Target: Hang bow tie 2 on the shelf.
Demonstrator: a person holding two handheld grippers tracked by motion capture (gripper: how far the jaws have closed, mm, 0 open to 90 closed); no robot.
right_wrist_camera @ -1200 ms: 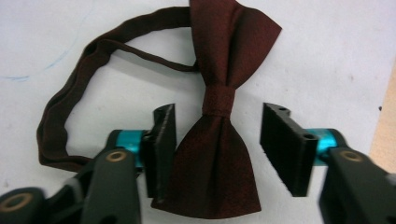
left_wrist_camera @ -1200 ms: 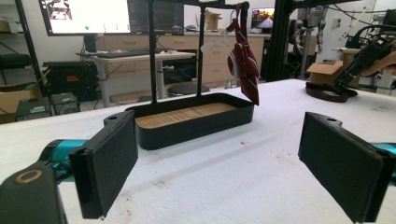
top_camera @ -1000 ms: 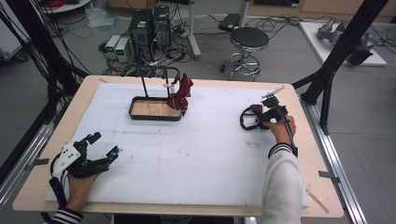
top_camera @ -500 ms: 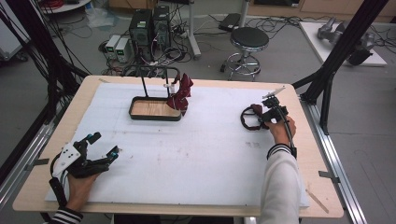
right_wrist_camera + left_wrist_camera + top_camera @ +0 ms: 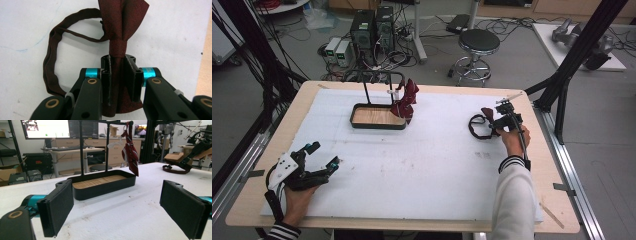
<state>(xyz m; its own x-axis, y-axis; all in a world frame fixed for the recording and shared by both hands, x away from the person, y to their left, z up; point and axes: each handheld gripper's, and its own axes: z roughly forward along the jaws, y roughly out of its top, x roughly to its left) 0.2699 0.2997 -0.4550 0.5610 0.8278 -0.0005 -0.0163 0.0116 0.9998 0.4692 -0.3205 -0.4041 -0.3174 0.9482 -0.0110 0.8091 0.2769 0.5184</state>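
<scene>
Gripping the dark red bow tie (image 5: 119, 30) across one wing, just below its knot, our right gripper (image 5: 120, 75) has its jaws closed on the fabric. In the high view the same bow tie (image 5: 486, 114) lies at the right side of the white sheet (image 5: 432, 165), its strap looping off to the left. We judge it light and limp — the wings would fold under any squeeze and the strap would trail and swing once lifted. The knot looks like the firmest part, so a hold at or beside it seems soundest; a hold on the strap alone would let the bow dangle.

Our left gripper (image 5: 307, 167) rests near the left front corner of the table (image 5: 552, 165), jaws wide apart with nothing between them. Ahead of it stands a black tray (image 5: 105, 185) with a wooden floor and an upright rack, from which a striped red necktie (image 5: 130, 150) hangs.

The sheet looks matte and faintly scuffed — cloth should not slide far on it. Beyond the table we see computer towers (image 5: 372, 30), cables and a round stool (image 5: 479, 42).
</scene>
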